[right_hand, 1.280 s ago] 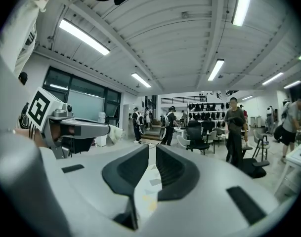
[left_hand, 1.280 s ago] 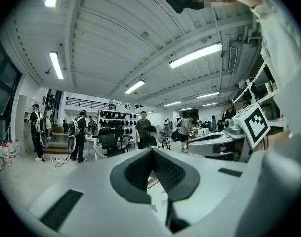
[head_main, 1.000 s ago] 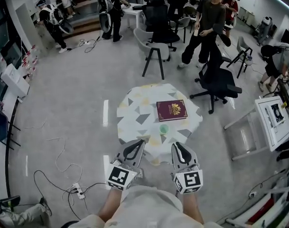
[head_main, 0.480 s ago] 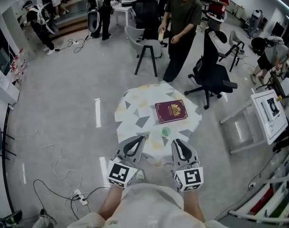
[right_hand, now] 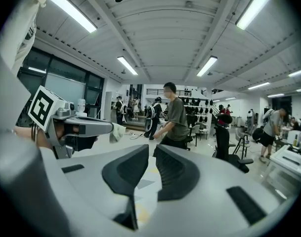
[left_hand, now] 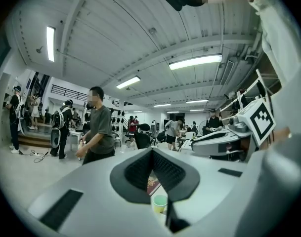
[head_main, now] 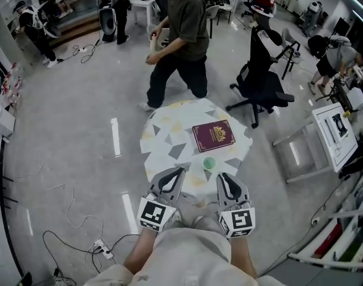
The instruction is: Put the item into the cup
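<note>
A person in a dark shirt (head_main: 180, 25) has walked right up to the far side of the round table (head_main: 163, 137). The two grippers have not moved and stay back by the holder's body. The left gripper (head_main: 178, 173) is pinched closed on nothing. The right gripper (head_main: 221, 177) has a tiny gap with nothing in it. The green cup (head_main: 208, 162) sits on the table, just beside the red book (head_main: 213, 135). I think the job has not begun.
</note>
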`<state>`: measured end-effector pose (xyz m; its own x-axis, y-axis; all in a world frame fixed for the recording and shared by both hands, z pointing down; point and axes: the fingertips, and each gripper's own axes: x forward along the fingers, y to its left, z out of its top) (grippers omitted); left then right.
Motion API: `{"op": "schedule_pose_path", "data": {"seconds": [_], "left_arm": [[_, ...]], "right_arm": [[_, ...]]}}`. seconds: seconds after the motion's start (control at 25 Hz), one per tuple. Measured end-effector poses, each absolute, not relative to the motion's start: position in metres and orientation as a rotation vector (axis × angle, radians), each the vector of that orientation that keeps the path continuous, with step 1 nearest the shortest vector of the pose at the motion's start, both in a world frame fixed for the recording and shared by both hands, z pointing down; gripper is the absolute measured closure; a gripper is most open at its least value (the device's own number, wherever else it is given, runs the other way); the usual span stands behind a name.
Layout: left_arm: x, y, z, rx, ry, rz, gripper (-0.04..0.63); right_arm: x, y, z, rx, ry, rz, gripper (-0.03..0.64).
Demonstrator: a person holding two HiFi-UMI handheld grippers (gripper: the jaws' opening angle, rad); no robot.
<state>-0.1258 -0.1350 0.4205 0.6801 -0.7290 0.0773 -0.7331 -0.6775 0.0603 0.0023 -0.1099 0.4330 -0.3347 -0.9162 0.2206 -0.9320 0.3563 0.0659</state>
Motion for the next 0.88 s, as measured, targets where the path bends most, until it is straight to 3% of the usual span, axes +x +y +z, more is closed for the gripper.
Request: {"op": "schedule_pose_path", "data": {"seconds": [0.88], "left_arm": [[-0.089,-0.181,0.434,2.749,-1.326,0.172,0.584]], "right_arm": [[0.023,-0.18,0.455,1.516,-2.534,0.173,0.565]]}}
